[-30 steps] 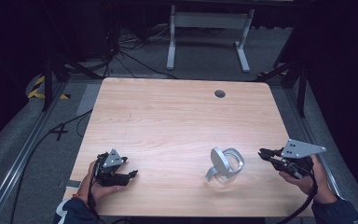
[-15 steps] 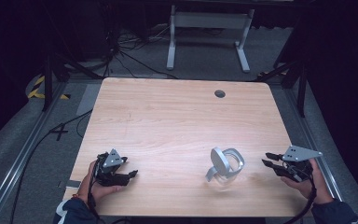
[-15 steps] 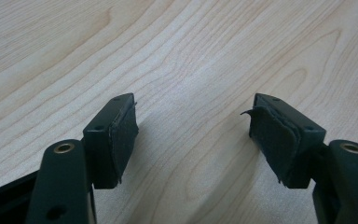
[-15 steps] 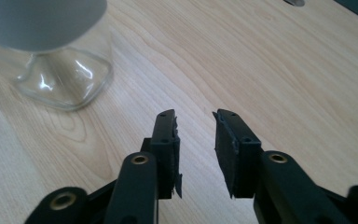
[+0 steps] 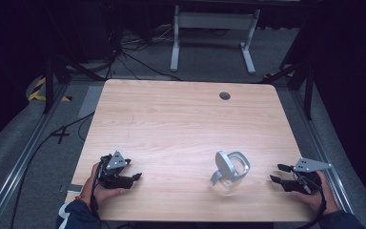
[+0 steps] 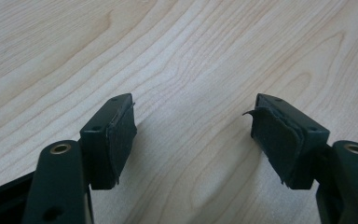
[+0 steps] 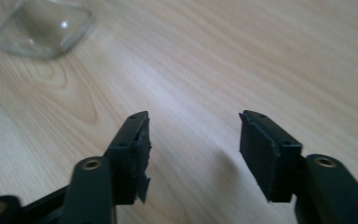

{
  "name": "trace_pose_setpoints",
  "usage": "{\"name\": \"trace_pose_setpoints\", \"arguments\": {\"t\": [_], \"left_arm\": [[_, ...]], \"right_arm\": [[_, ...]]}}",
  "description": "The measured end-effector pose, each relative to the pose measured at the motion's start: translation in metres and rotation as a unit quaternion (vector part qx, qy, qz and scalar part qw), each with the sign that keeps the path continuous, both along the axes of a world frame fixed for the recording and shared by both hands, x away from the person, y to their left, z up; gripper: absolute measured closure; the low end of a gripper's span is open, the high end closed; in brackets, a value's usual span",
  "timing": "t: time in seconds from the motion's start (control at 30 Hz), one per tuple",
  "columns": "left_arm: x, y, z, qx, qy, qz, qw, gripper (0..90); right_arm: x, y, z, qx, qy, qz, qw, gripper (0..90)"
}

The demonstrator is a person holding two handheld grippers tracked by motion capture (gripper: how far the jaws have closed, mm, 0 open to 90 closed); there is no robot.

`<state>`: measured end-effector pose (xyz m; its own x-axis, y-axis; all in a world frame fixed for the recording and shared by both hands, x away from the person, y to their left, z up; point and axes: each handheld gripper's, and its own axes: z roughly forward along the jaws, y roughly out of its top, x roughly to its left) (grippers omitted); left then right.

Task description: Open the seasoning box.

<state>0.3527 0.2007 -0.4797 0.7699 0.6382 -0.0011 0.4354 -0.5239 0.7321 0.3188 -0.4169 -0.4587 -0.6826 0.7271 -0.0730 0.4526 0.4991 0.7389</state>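
Glass, clear and thick-walled: one jar lies on its side on the wooden table, lower right of centre in the high view, with a grey hinged lid and wire bail standing up from its mouth. I see nothing inside it. In my right gripper view its rounded glass body sits at the upper left corner of the frame, blurred, well apart from my jaws. No brand, label or writing can be read on the jar, the table or either tool.

My right gripper is at the lower right of the high view, near the table's right edge, held in my right hand with the grey three-cornered plate on top. It points left, toward the jar, and stays apart from it. Its jaws have just been opening and now stand wide, with only bare wood between them.

My left gripper is at the lower left of the high view, close to the near edge, gripped by my left hand, pointing right across the table. Its jaws stand wide too, nothing between the pads; the pad edges look frayed. It lies well apart from the jar.

A round cable hole is set in the table near its far edge.
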Motion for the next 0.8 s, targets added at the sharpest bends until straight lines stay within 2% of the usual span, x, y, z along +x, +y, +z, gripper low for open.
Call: {"name": "trace_pose_setpoints", "arguments": {"t": [0.03,0.1,0.33,0.43,0.8], "left_arm": [[0.0005,-0.0006,-0.0002,-0.003,0.003,0.001,1.0,30.3],[0.001,-0.0017,-0.0005,-0.006,0.004,0.005,1.0,30.0],[0.008,-0.0053,-0.0001,-0.002,0.005,0.004,1.0,26.7],[0.0092,-0.0066,-0.0003,-0.003,0.007,0.008,0.9999,24.6],[0.0101,-0.0064,0.0002,0.003,0.002,0.006,1.0,24.2]], "right_arm": [[-0.001,-0.0011,-0.0036,0.002,0.009,0.001,1.0,39.8],[-0.0034,-0.0045,-0.0069,0.02,0.005,-0.01,0.9997,34.3],[-0.0043,-0.0063,-0.0081,0.017,0.01,-0.042,0.9989,21.8],[-0.0054,-0.0065,-0.0081,0.017,0.011,-0.05,0.9985,21.3],[-0.0056,-0.0065,-0.0082,0.018,0.011,-0.051,0.9985,21.2]]}}
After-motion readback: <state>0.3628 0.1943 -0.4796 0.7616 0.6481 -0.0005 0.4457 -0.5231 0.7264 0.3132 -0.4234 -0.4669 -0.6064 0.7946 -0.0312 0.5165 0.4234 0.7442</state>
